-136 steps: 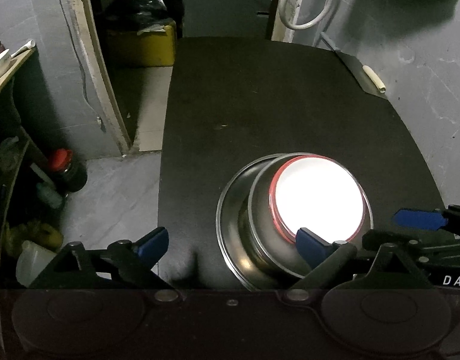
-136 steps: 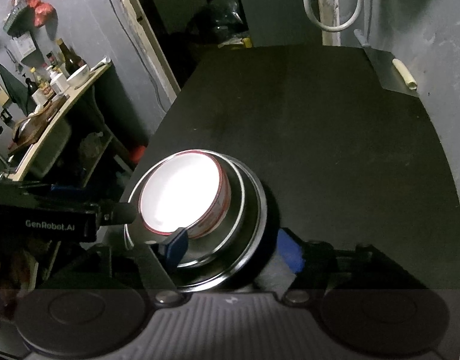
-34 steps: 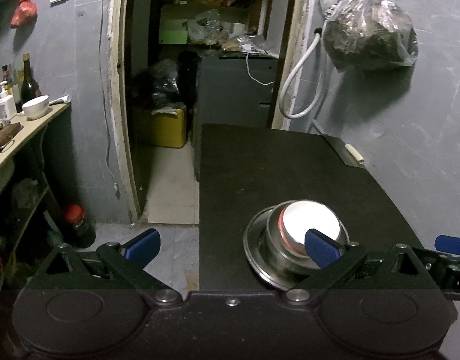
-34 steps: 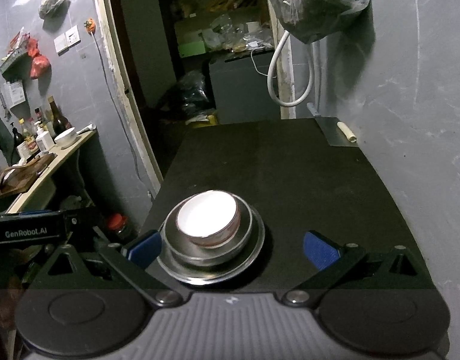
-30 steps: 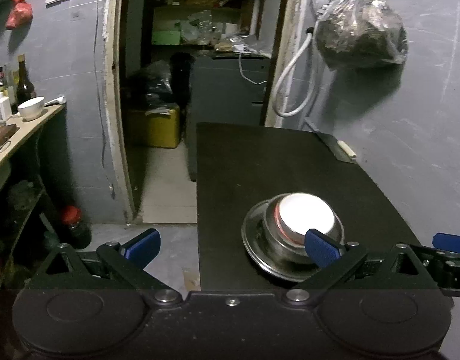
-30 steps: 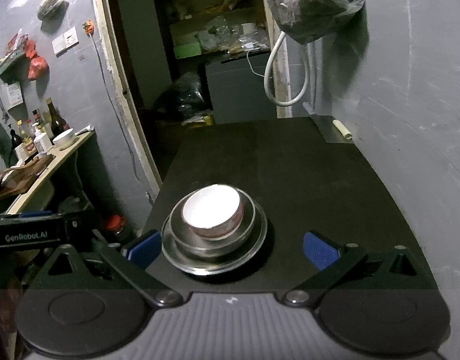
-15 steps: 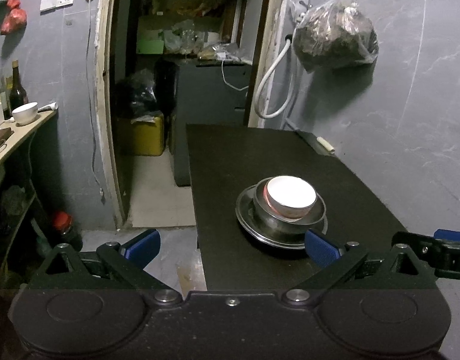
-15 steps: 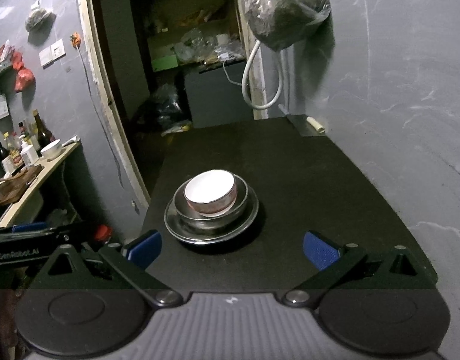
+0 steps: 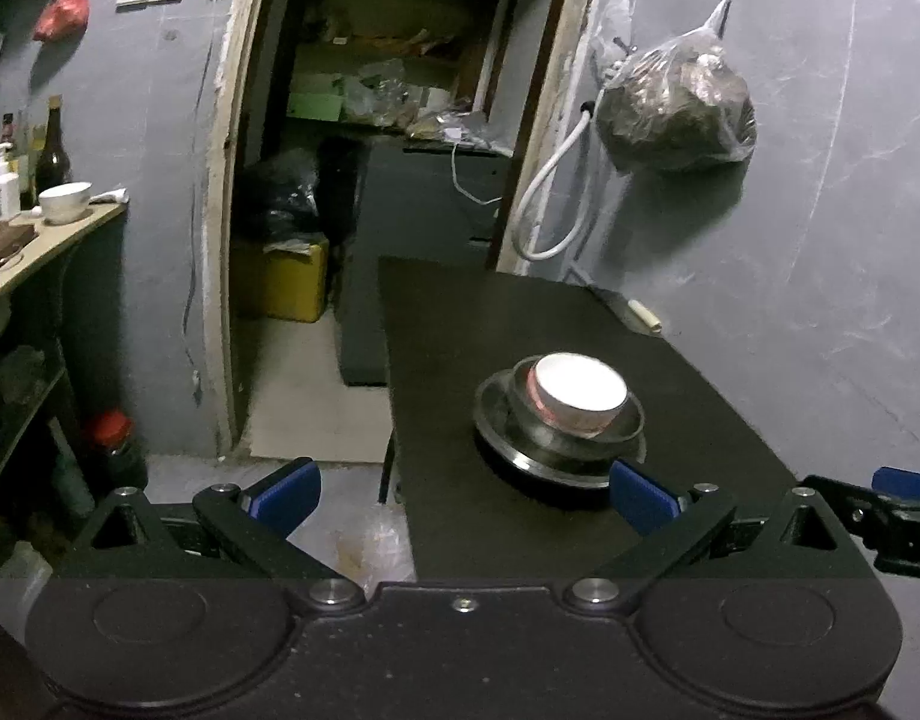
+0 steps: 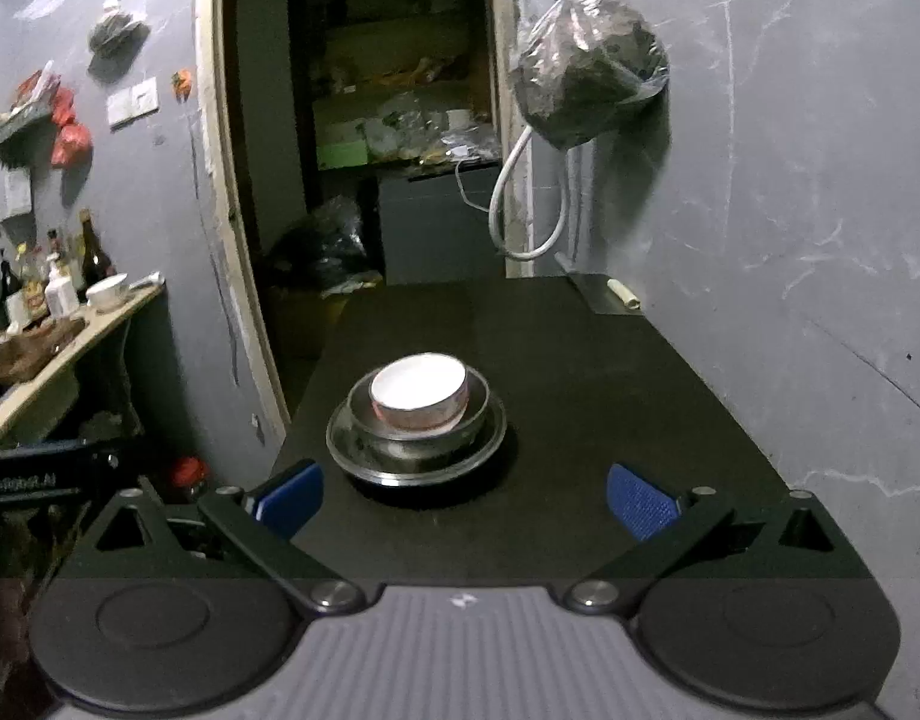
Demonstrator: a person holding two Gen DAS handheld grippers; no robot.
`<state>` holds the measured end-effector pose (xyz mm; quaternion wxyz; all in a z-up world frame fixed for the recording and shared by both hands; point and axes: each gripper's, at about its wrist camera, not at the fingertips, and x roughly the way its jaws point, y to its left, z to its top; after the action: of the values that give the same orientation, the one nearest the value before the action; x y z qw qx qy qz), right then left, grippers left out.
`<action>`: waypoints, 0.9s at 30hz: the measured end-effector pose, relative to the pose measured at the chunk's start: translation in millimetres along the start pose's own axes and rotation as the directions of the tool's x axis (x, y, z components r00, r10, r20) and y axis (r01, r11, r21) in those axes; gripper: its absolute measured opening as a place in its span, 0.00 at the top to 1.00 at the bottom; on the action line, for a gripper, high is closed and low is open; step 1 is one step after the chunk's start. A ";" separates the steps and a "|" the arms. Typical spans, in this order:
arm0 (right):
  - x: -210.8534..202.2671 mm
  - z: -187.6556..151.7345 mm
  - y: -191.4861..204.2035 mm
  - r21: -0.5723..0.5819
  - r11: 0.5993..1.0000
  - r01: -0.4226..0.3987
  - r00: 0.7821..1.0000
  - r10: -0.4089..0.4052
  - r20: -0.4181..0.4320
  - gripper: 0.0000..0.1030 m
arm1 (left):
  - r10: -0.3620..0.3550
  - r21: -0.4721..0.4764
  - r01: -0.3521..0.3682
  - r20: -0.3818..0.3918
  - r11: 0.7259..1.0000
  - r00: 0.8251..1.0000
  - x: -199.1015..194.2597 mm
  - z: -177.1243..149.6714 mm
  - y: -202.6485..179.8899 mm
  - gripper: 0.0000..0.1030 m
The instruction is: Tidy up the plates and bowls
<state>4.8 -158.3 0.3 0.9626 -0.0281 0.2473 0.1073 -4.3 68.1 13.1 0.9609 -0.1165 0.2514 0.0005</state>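
A white bowl with a red rim [image 9: 580,387] [image 10: 417,388] sits inside a steel bowl [image 9: 631,420] [image 10: 478,408], which sits on a steel plate [image 9: 496,426] [image 10: 345,444]. The stack stands on a black table [image 9: 460,312] [image 10: 610,372]. My left gripper [image 9: 463,492] is open and empty, held back from the table's near edge, left of the stack. My right gripper [image 10: 463,495] is open and empty, short of the stack. The right gripper's blue fingertip [image 9: 904,480] shows at the right edge of the left wrist view.
A grey wall runs along the table's right side, with a hanging plastic bag [image 9: 676,114] [image 10: 586,72] and a white hose [image 9: 550,198]. A small roll [image 10: 622,294] lies at the table's far right corner. A doorway opens behind. A shelf with bottles and a bowl [image 10: 108,291] stands left.
Both grippers have pulled back and risen away from the stack, which now looks smaller and farther. The stack has stayed in place. Both stay open.
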 end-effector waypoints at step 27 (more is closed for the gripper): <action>16.6 -20.3 -12.4 0.019 1.000 0.025 0.996 -0.024 -0.086 0.00 | 0.080 0.074 -0.074 -0.088 0.995 0.993 9.9 -25.0 -5.9 0.01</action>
<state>12.1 -169.4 -25.5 0.9526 -0.0261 0.2890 0.0917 -7.4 56.1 -11.6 0.9512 -0.0726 0.2989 0.0235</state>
